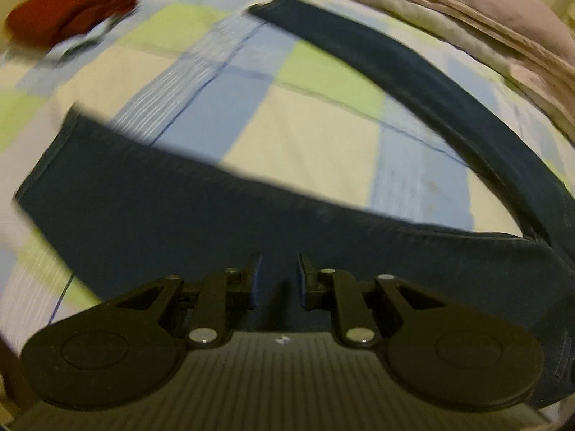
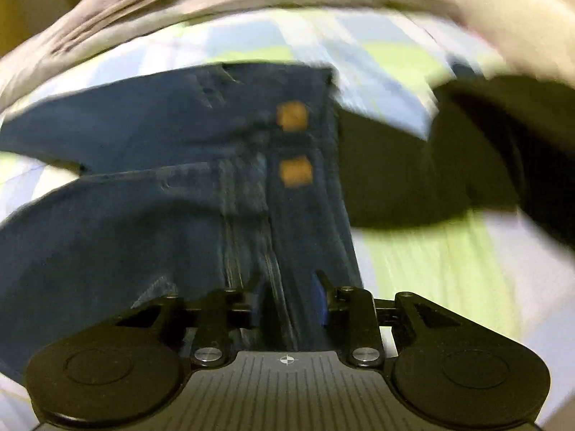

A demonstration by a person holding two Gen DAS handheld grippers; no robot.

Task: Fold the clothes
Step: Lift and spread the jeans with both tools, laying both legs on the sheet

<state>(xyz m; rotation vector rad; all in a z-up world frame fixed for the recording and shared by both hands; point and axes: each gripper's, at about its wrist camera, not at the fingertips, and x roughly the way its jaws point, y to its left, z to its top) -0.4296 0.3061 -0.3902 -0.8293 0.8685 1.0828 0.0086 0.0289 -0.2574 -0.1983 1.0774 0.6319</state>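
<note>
On checked bedsheet [image 1: 305,136]: dark jeans [image 1: 215,222] unfolded, legs splayed toward twelve o'clock; left gripper [image 1: 276,280] narrowly parted, right gripper [image 2: 287,305] straddling waistband, grip indeterminate.

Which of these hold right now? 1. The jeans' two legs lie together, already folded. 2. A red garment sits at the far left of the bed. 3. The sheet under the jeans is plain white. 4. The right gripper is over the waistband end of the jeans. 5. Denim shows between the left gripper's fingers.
1. False: in the left wrist view the jeans have their legs spread apart, with bare sheet between them.
2. True: the red garment lies there.
3. False: the sheet is checked in blue, green and cream.
4. True: the right gripper is above the waistband, near the tan patches.
5. True: the left gripper has denim in its gap.
</note>
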